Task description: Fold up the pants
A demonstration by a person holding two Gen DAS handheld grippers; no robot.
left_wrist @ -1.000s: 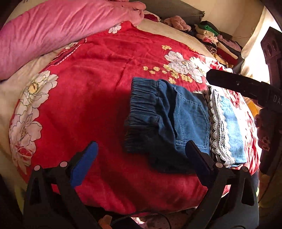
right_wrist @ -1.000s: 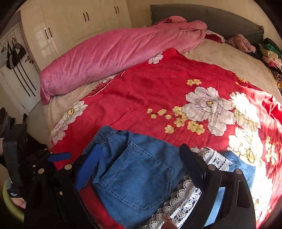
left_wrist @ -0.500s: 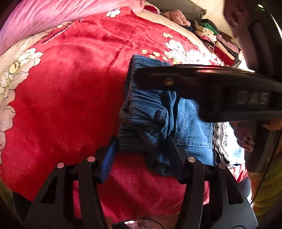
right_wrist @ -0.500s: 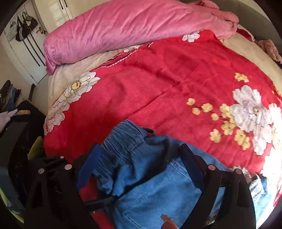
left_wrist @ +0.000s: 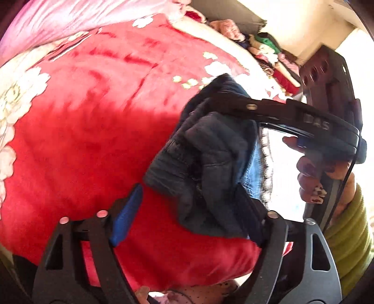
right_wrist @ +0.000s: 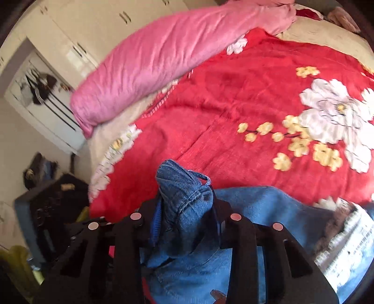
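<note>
Right tool (right_wrist: pixel 187 210) clenched on bunched waistband of pants (right_wrist: pixel 245 233) at 6 o'clock of red bedspread (right_wrist: pixel 233 93) — left tool (left_wrist: pixel 187 205) spread wide beside denim, gripping nothing. Partly folded (lace hem end flat); remaining fold apparently unfinished — waistband raised.

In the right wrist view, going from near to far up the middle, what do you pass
right gripper shut on the bunched jeans → red floral blanket → pink bolster → white wardrobe doors

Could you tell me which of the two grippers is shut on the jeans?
The right gripper, clamped on the jeans; the left gripper gapes open.
</note>
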